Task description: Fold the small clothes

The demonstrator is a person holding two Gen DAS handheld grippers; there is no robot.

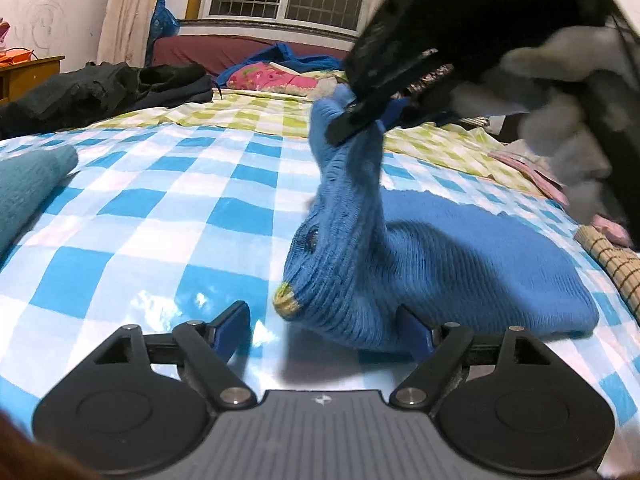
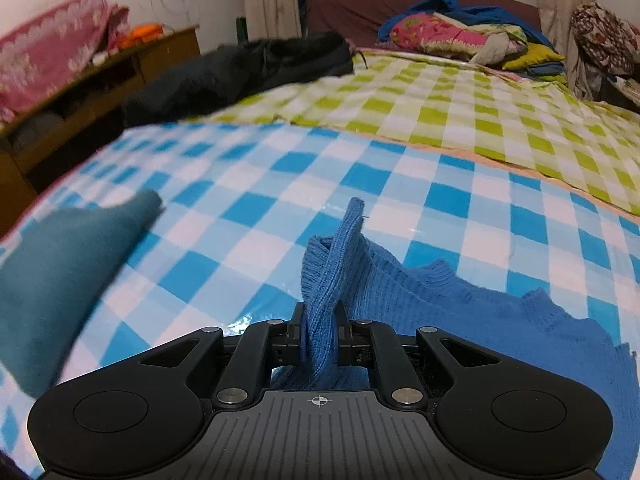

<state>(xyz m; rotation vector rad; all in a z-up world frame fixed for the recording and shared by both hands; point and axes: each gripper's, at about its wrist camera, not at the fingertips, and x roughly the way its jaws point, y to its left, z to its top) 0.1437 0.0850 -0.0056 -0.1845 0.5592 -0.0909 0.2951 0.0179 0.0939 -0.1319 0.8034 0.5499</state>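
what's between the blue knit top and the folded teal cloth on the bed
Nothing lies there: only bare blue-checked sheet separates the blue knit top from the folded teal cloth. The right wrist view shows it best; the left wrist view agrees.

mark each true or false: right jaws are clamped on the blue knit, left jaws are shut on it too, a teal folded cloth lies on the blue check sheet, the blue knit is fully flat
1. The right gripper is clamped on the blue knit garment: true.
2. The left gripper is shut on it too: false, its jaws stand open, pressing nothing.
3. A teal folded cloth lies on the blue check sheet: true.
4. The knit lies fully flat: false, one part is lifted.
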